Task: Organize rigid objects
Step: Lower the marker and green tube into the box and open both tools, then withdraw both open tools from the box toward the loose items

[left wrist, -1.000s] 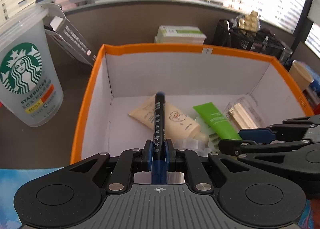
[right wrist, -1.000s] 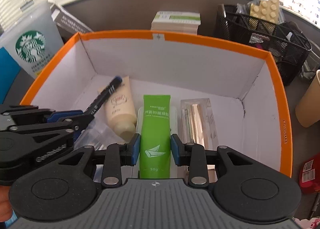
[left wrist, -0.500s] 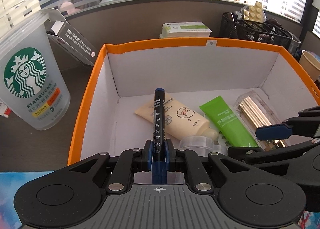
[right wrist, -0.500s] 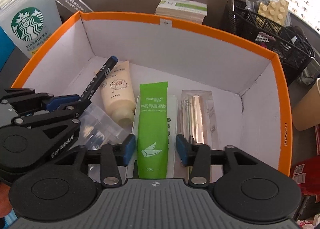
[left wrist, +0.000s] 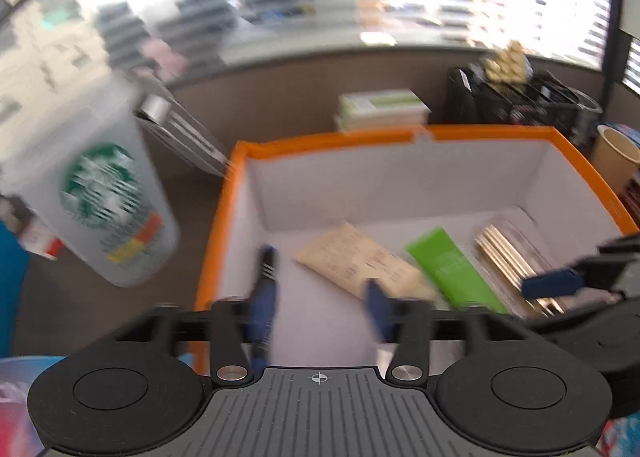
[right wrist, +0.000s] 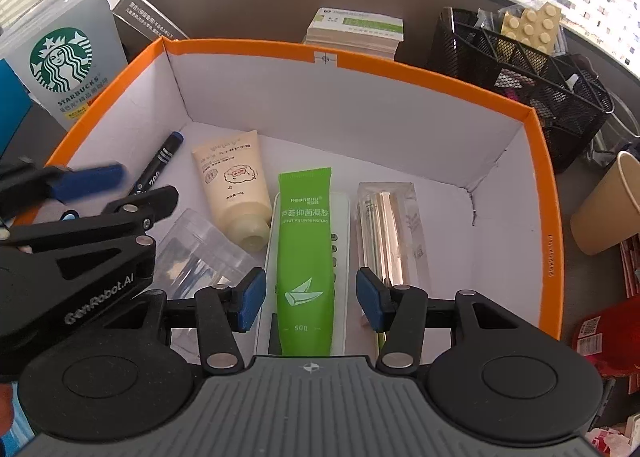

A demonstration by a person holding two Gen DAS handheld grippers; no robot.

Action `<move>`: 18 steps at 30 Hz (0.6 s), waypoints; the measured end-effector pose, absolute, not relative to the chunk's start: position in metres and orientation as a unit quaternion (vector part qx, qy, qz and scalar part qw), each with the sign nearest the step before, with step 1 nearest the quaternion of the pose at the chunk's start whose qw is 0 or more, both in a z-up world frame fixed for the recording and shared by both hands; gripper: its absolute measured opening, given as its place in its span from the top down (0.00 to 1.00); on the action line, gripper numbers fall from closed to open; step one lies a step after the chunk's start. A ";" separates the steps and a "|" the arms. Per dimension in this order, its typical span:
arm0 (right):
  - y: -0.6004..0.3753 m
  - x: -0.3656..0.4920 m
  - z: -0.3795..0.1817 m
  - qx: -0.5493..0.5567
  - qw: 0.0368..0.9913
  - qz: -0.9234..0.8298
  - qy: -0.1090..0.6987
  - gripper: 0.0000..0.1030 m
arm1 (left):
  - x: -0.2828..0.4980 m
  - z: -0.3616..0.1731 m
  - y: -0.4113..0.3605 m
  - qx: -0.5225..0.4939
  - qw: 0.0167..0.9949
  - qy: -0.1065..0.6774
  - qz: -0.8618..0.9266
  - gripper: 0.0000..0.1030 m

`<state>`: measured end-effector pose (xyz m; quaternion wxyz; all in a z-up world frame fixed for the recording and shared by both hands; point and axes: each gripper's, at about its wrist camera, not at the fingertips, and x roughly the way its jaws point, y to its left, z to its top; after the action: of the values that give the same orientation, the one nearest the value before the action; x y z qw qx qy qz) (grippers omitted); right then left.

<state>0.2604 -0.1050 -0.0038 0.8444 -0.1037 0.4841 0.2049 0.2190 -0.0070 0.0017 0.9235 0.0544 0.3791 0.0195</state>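
Tube (right wrist: 306,253) of green gel lay between the parted pads of the right gripper (right wrist: 310,299), its jaws just opening, nothing gripped. Left gripper (left wrist: 318,307) had just sprung wide, releasing the marker (right wrist: 158,167) onto the box (right wrist: 550,217) floor. Beyond lay the cream tube (right wrist: 236,193). Packing looked nearly done.

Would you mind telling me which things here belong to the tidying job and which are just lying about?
Part of the job: orange box; inside it the marker, cream tube, green tube, clear sleeve, remote, clear pouch.

Lying about: coffee cup, wire basket, paper cup, stacked packets.
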 end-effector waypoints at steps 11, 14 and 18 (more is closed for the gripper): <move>-0.100 0.236 0.019 -0.131 0.868 0.193 0.439 0.28 | 0.195 0.031 -0.006 0.059 0.940 0.336 0.023 0.16; -0.100 0.229 0.026 -0.131 0.871 0.193 0.432 0.28 | 0.188 0.039 -0.004 0.059 0.943 0.327 0.023 0.16; -0.104 0.215 0.041 -0.121 0.884 0.193 0.407 0.28 | 0.174 0.054 0.000 0.055 0.950 0.307 0.022 0.13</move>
<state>0.2146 -0.1038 0.0406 0.8845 -0.1209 0.4072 0.1932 0.1737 0.0000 0.0540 0.9500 0.0546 0.3067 0.0222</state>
